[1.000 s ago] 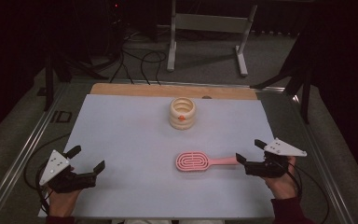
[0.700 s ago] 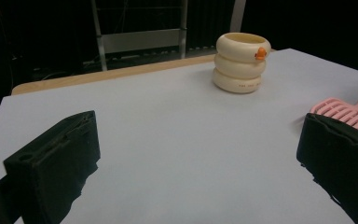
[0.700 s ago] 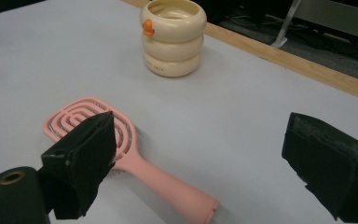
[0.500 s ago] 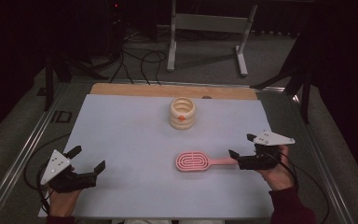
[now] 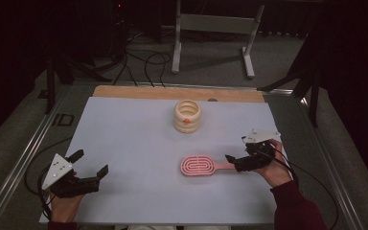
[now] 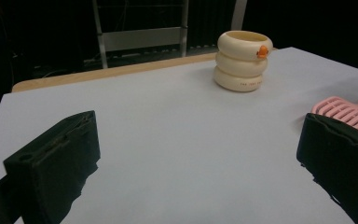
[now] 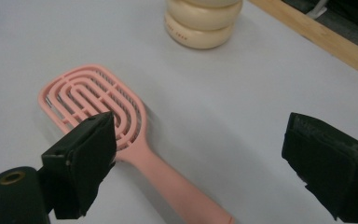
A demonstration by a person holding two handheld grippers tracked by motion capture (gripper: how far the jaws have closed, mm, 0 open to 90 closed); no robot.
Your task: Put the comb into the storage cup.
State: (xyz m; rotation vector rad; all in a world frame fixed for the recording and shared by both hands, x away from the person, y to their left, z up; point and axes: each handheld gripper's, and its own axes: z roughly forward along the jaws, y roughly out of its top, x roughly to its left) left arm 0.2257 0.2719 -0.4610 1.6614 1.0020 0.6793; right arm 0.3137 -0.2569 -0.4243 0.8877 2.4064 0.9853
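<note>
Pink hairbrush (image 5: pixel 202 166) lay flat on the white table (image 5: pixel 124 139), handle toward the right gripper (image 5: pixel 238 162), whose jaws stood spread around the handle, left gripper (image 5: pixel 90 165) well apart at the near left, jaws spread, cream ringed cup (image 5: pixel 188 116) beyond.

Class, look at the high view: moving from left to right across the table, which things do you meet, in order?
Left gripper → cream ringed cup → pink hairbrush → right gripper, open around the brush handle.
</note>
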